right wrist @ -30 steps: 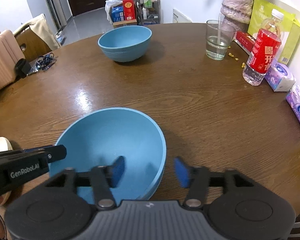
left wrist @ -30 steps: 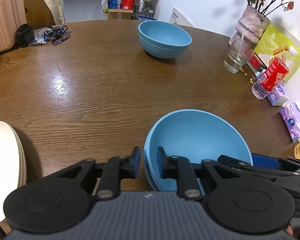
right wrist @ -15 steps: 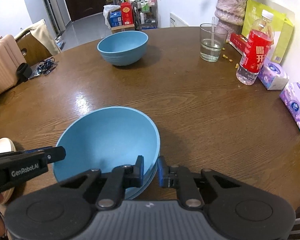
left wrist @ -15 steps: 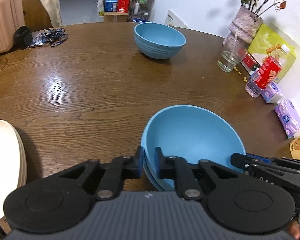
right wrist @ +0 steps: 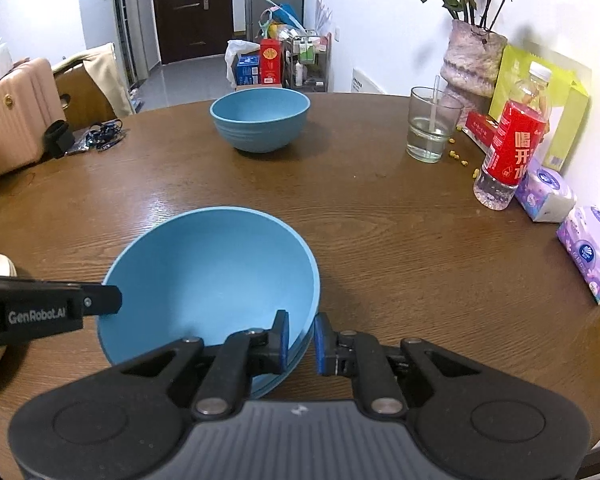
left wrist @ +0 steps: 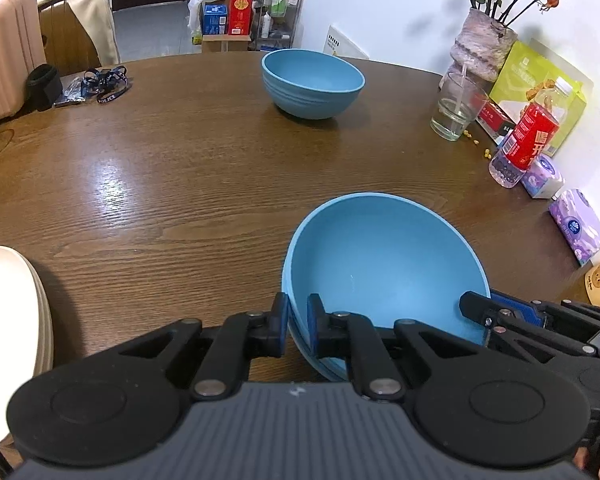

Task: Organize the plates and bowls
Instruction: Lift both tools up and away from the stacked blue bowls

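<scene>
A blue bowl (left wrist: pixel 384 264), nested in at least one more like it, is held above the wooden table (left wrist: pixel 160 184). My left gripper (left wrist: pixel 297 326) is shut on its left rim. My right gripper (right wrist: pixel 301 338) is shut on its right rim; the bowl also shows in the right wrist view (right wrist: pixel 212 276). A second blue bowl (left wrist: pixel 312 82) stands far across the table, and in the right wrist view (right wrist: pixel 260 124). Cream plates (left wrist: pixel 8 320) are stacked at the near left.
A water glass (right wrist: pixel 430 130), red-label bottle (right wrist: pixel 514 148), tissue packs (right wrist: pixel 590 252), flower vase (right wrist: pixel 474 56) and green bag line the right edge. A lanyard and black pouch (left wrist: pixel 80 84) lie at the far left. A pink suitcase and chair stand beyond.
My right gripper closed on the bowl's right rim. Both grippers raised the blue bowl off the table, and the views rose with it.
</scene>
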`<state>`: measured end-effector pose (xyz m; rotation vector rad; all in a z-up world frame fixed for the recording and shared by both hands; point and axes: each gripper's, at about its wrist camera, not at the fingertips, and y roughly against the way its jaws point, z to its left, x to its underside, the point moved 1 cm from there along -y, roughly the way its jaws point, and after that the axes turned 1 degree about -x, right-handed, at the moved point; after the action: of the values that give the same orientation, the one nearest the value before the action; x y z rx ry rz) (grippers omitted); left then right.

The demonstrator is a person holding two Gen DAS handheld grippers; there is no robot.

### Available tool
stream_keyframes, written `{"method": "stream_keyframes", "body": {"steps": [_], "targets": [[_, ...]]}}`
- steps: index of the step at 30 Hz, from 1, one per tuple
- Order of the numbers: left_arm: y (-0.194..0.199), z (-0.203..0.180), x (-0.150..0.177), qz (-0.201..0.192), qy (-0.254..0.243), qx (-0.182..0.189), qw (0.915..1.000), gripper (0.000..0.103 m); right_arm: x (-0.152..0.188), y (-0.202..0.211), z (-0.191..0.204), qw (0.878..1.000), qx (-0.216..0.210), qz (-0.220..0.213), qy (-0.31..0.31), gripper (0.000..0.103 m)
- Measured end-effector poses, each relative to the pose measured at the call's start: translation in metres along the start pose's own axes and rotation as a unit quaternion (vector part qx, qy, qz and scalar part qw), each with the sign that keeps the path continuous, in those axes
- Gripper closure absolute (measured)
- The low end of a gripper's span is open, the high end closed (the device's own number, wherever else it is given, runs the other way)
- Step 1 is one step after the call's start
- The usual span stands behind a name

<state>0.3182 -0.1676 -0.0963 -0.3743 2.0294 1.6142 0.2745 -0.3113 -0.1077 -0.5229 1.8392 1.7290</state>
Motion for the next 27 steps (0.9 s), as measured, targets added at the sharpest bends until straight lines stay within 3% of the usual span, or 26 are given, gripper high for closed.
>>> {"method": "stream_keyframes", "body": {"steps": [15, 17, 21, 23, 25, 27], "targets": [[0.013, 0.005, -0.004, -0.016, 0.005, 0.001, 0.9999, 0.088, 0.001, 0.002, -0.008, 0.999, -0.022, 0.010, -0.028, 0.089], [0.017, 0.009, -0.005, -0.021, 0.009, -0.002, 0.9997, 0.067, -0.001, 0.005, -0.012, 0.999, -0.027, 0.007, -0.042, 0.077], [0.028, 0.017, -0.010, -0.034, 0.012, -0.008, 0.9993, 0.042, -0.003, 0.011, -0.018, 0.998, -0.029, -0.001, -0.055, 0.039], [0.035, 0.021, -0.014, -0.040, 0.014, -0.010, 0.9990, 0.011, -0.006, 0.015, -0.020, 0.998, -0.031, 0.000, -0.063, 0.025], [0.043, 0.025, -0.022, -0.049, 0.016, -0.011, 0.9986, 0.000, -0.012, 0.018, -0.023, 0.997, -0.039, 0.003, -0.069, 0.010], [0.052, 0.029, -0.033, -0.052, 0.014, -0.010, 0.9985, 0.000, -0.022, 0.022, -0.026, 0.996, -0.045, 0.005, -0.075, 0.010]]}}
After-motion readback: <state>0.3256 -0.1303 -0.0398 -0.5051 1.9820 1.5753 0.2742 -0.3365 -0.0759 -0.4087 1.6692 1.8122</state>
